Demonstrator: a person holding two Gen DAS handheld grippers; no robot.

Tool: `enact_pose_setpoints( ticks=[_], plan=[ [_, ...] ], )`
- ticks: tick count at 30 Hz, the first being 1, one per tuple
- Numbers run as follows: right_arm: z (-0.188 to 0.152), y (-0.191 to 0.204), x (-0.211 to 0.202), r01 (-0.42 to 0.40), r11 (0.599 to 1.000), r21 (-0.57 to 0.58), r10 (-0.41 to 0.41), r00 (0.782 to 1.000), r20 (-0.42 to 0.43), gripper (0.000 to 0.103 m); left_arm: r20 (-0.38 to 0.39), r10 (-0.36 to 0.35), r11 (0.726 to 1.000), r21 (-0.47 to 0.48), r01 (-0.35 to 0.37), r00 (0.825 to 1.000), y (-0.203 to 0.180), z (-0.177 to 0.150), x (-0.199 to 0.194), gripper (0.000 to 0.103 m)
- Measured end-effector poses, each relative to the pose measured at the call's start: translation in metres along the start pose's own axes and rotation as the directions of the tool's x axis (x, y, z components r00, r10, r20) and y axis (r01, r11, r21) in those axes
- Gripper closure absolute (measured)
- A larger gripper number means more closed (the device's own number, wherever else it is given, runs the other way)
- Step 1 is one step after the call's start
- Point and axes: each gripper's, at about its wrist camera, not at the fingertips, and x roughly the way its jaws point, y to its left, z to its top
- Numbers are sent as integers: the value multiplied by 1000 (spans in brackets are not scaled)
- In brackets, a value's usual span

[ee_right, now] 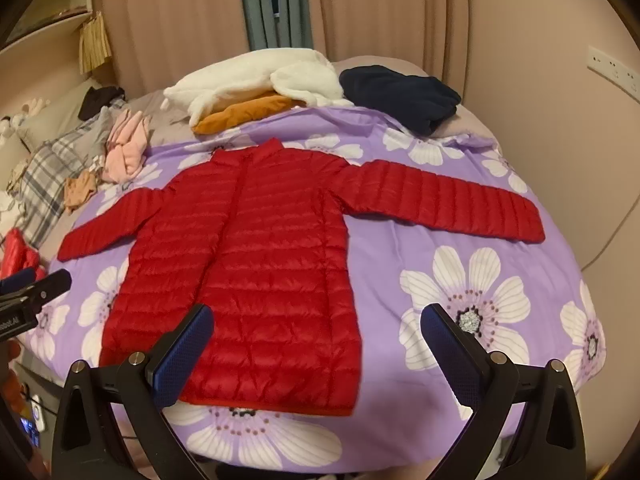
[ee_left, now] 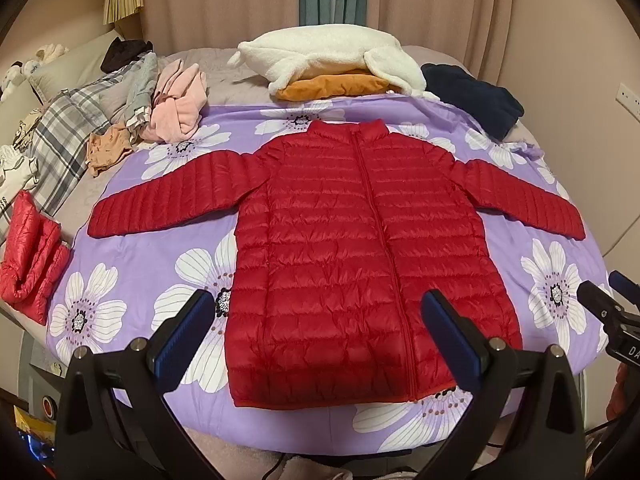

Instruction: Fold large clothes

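Observation:
A red quilted puffer jacket (ee_left: 352,252) lies flat, front up and zipped, on a purple floral sheet (ee_left: 160,248), both sleeves spread out sideways. It also shows in the right wrist view (ee_right: 260,264). My left gripper (ee_left: 320,320) is open and empty, held above the jacket's hem. My right gripper (ee_right: 316,328) is open and empty, held above the hem's right corner. The right gripper's tips also show at the right edge of the left wrist view (ee_left: 604,292). The left gripper shows at the left edge of the right wrist view (ee_right: 36,284).
A folded red puffer (ee_left: 30,256) lies at the left. Pink (ee_left: 176,100) and plaid (ee_left: 68,136) clothes are heaped at the back left. A white fleece on an orange garment (ee_left: 328,64) and a navy garment (ee_left: 476,96) lie at the back. Curtains hang behind the bed.

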Motion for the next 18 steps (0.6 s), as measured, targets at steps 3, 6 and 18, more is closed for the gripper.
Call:
enact_pose_setpoints(
  ticks=[3,6,18],
  plan=[
    [-1,5,0,1,1000,-3,-1,1000,-5,1,-6,-10,1000,0,10,1000,-5,-1,-4,0],
    [-3,5,3,4,1000,-4,-4,1000,-10,1,-14,-16,1000,-8,16,1000,-6,-2,-6,0],
    [-6,1,5,7,1000,15,-6,1000,-13,1,-55,-13,1000,-9,13,998,-12,6,-11,0]
  ],
)
